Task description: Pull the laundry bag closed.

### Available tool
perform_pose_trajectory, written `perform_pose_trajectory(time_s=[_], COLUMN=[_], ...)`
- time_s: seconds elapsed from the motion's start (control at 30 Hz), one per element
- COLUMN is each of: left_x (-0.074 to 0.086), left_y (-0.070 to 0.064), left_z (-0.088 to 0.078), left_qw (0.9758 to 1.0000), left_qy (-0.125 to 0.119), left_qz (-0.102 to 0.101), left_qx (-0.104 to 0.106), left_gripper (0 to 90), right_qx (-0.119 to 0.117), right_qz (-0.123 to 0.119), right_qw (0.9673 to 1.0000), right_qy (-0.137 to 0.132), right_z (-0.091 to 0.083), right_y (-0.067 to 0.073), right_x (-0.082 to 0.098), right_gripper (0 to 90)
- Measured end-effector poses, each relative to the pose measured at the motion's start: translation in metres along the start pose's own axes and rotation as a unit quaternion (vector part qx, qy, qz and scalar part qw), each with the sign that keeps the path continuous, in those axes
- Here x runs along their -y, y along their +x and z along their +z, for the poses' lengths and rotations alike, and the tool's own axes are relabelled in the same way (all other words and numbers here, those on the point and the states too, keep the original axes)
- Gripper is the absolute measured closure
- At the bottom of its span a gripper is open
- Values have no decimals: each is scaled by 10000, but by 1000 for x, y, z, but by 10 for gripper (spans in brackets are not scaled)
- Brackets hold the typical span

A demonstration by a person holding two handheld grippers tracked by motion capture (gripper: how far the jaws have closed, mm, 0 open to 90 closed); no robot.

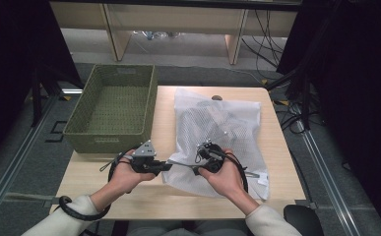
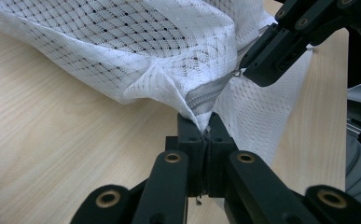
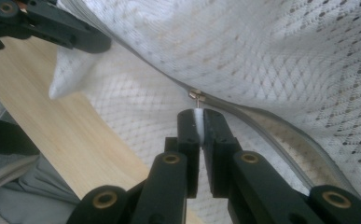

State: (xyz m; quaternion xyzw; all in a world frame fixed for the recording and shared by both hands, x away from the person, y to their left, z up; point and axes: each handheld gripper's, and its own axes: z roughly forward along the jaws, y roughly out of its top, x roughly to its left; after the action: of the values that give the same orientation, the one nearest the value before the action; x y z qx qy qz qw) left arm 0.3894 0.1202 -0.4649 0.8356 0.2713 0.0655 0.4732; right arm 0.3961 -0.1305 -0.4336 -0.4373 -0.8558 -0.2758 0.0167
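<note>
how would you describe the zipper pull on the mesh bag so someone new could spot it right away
On the light wooden table, right of the green woven basket, lies a white mesh laundry bag. Along its near edge runs a grey zipper, between the left gripper and the right gripper. The zipper pull is the small metal piece just beyond the right gripper's jaws, the only shiny thing on the white mesh.

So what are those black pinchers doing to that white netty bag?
A person is working the zipper of a white mesh laundry bag on the wooden table. The left gripper is shut on the bag's corner by the zipper's end. The right gripper pinches the white zipper pull. A green basket sits nearby.
</note>
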Motion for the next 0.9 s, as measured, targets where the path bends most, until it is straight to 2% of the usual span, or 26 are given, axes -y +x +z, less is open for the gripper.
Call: perform_pose_trajectory(time_s=[0.03,0.07,0.17,0.33,0.4,0.47,0.53,0.57,0.7,0.73,0.77,0.9], left_x=[0,0,0,1,0,0,0,0,0,0,0,0], left_y=[0,1,-1,-1,1,0,1,1,1,1,1,1], left_z=[0,0,0,0,-1,-1,-1,-2,-2,-1,-2,-2], left_qw=[10000,10000,10000,10000,10000,10000,9999,9999,10000,10000,9999,9999], left_qy=[-17,-13,-30,-11,-7,-39,-9,3,21,-42,25,-43], left_qz=[-2,90,-34,-20,87,47,30,51,51,55,57,3], left_qx=[25,36,39,19,36,41,99,91,79,47,81,102], left_gripper=[880,879,880,880,880,880,880,880,880,880,880,879], right_qx=[4,2,2,-12,6,-8,23,7,1,11,21,27], right_qz=[-1,-2,0,9,26,28,210,80,124,121,119,178], right_qw=[10000,10000,10000,10000,10000,10000,9998,10000,9999,9999,9999,9998], right_qy=[-3,-9,-14,4,-1,4,42,25,47,45,44,73], right_z=[0,0,-1,-1,-1,-2,-3,-3,-3,-3,-3,-3], right_y=[0,0,-1,-1,-1,-3,-1,-4,-4,-4,-4,-4], right_x=[0,1,1,1,2,2,3,3,4,4,4,5], right_gripper=[871,871,871,871,871,871,871,871,871,871,871,871])
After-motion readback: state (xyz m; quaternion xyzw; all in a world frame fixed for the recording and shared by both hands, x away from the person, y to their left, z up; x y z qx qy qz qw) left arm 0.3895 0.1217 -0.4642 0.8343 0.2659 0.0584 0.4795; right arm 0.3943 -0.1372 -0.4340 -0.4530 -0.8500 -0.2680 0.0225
